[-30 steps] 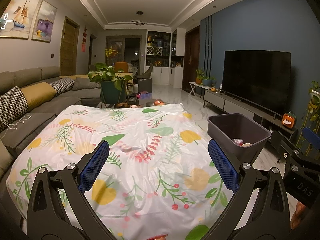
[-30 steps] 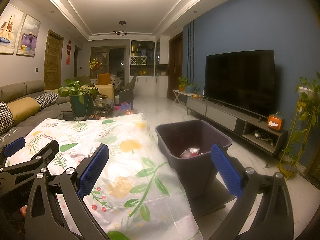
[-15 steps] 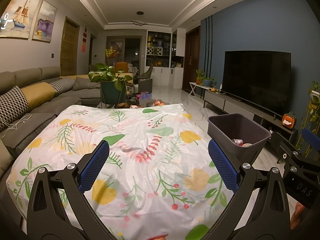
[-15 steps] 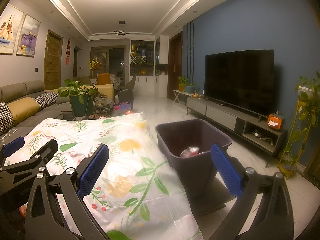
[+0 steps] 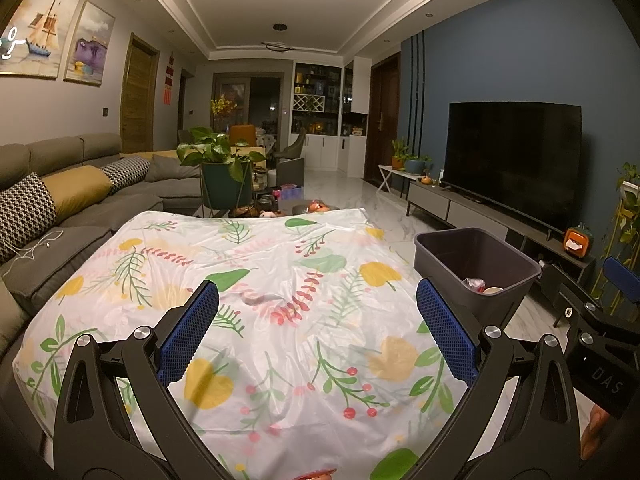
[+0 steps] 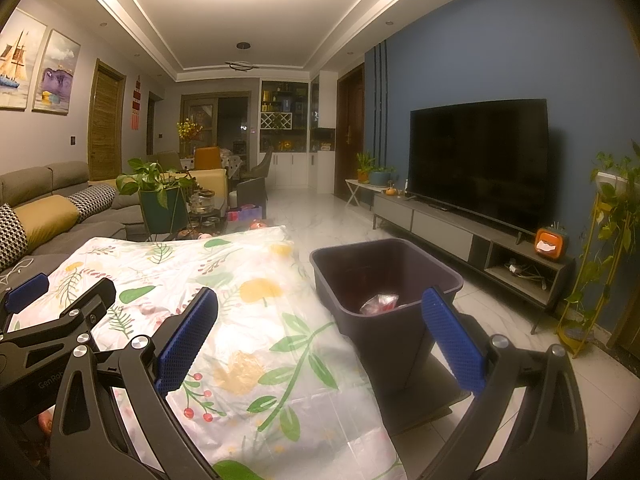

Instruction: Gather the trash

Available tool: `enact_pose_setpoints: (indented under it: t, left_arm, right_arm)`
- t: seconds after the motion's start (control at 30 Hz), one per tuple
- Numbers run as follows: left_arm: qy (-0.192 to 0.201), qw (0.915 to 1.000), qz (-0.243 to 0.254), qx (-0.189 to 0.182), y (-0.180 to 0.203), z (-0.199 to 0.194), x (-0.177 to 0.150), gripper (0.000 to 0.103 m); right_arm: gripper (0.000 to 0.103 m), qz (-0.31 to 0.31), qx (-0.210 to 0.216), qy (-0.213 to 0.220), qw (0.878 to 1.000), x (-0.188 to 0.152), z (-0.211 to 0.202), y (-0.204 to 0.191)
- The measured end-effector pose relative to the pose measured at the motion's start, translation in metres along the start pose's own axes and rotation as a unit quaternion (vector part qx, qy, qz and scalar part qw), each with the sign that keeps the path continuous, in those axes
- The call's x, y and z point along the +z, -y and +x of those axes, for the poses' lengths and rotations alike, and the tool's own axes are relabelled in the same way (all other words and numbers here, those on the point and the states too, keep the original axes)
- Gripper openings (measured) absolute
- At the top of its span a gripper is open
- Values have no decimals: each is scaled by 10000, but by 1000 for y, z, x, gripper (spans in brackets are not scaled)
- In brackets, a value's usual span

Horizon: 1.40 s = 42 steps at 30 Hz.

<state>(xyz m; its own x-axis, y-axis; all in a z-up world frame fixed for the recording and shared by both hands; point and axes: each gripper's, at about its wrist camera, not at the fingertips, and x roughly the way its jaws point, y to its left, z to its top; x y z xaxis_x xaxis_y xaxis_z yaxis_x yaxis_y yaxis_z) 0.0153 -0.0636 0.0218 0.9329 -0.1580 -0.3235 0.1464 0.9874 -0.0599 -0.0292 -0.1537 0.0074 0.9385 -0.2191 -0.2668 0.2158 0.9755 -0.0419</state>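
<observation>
Your left gripper and right gripper hang released and empty; scan the tablecloth for leftovers, bin at two o'clock.

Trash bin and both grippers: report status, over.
Left gripper open, empty, over the floral cloth. Right gripper open, empty. Trash bin on the floor beside the cloth, wrappers inside. No trash visible on the cloth.
</observation>
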Motion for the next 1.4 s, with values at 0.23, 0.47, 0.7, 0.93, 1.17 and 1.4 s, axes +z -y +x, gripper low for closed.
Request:
enact_pose_setpoints:
  t: [0.23,0.47,0.7,0.93,1.17,1.4]
  left_arm:
    - [1,10000,-10,1,0,0,0,98]
    - [26,10000,46,14,2,0,1,98]
    - [16,9998,209,-13,9,-2,2,85]
    - [0,9997,243,-42,11,0,1,83]
    - [-1,9997,252,-54,11,0,0,83]
    - [1,9996,257,-63,11,0,0,83]
  right_arm:
    - [98,0,2,0,10000,0,0,0]
    - [98,6,-12,-11,10000,0,-2,1]
    - [98,25,-42,-46,10000,-2,-5,0]
    - [98,39,-46,-64,10000,-2,-7,-1]
    - [98,44,-50,-54,10000,-1,-6,0]
    - [98,46,-49,-44,10000,-1,-5,-2]
